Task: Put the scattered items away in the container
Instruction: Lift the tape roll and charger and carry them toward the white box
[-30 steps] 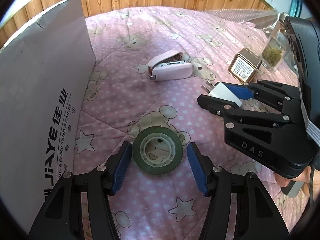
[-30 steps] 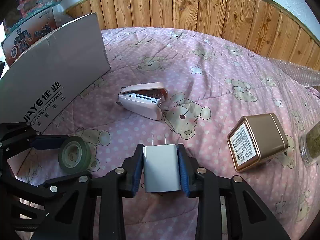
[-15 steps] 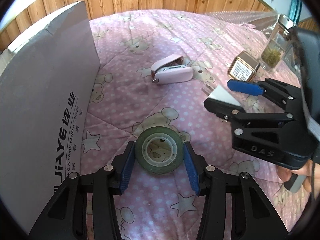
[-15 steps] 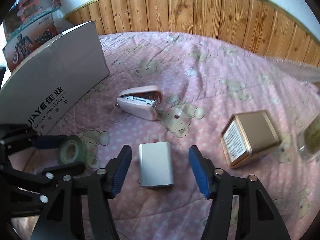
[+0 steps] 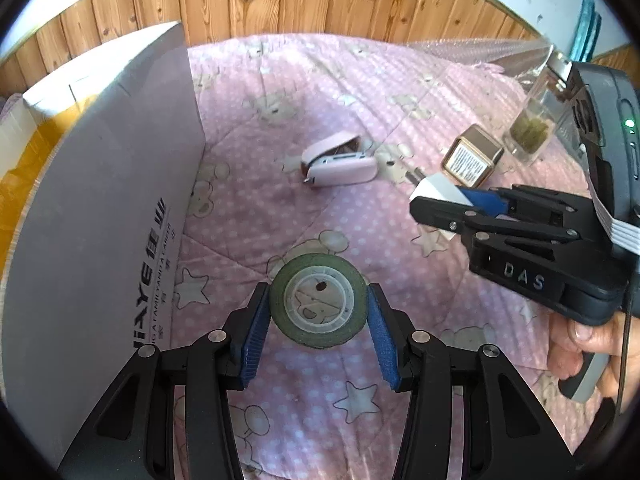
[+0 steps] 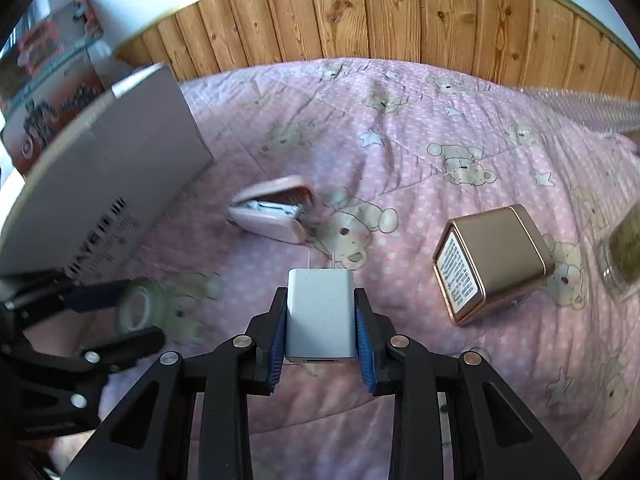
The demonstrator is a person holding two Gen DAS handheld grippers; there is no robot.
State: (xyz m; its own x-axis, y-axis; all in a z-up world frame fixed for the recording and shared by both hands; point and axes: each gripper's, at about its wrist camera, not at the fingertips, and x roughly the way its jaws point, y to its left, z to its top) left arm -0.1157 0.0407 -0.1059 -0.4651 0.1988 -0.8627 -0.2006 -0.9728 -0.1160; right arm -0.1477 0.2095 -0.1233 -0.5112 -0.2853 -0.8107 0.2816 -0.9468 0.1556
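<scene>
A green tape roll [image 5: 318, 334] lies flat on the pink quilt, and my left gripper [image 5: 317, 289] is shut on it, both blue pads against its rim. To the right, my right gripper [image 5: 444, 200] holds a white plug charger [image 5: 434, 188]. In the right wrist view its jaws are closing on the charger [image 6: 320, 316], pads pressed to both sides, prongs pointing away; the gripper [image 6: 320, 294] points steeply down. The grey cardboard box [image 5: 100, 220] stands just left of the tape roll, its inside hidden.
A pink stapler [image 5: 340, 162] lies mid-quilt beyond both grippers. A gold tin [image 6: 492, 256] and a glass jar [image 5: 532, 124] sit at the right. A person's hand [image 5: 576, 340] holds the right gripper's handle. Wooden panelling backs the bed.
My left gripper's jaws closed from wide open onto the tape roll. The right gripper let go of the charger, opened wide, then closed on it again.
</scene>
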